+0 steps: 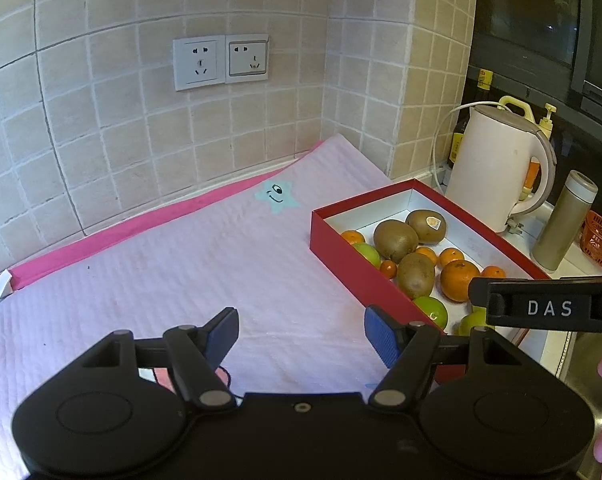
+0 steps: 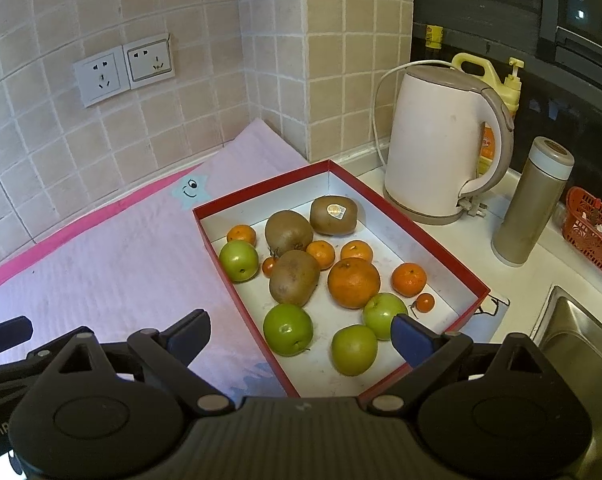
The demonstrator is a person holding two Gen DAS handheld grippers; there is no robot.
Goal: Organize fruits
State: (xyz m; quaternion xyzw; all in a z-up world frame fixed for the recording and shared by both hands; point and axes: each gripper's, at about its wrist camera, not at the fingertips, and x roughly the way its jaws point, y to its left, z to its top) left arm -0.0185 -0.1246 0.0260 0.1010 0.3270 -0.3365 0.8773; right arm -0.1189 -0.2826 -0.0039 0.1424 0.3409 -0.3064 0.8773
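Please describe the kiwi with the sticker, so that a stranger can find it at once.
Find the red box beside the white kettle. At its far end, nearest the kettle, lies a brown kiwi. Unlike the other two kiwis, it carries a small sticker on top.

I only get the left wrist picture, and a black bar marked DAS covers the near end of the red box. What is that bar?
Observer: It is the right gripper. Its fingers are spread wide, hold nothing and point at the near end of the red box.
Visitor: How many green fruits are in there? I make out three at most.
Observer: There are four green fruits. The fourth one lies at the near end, right beside another.
Visitor: Is anything else hidden behind that bar?
Observer: Yes, a second tiny tomato lies close to the box's right wall, next to a small orange.
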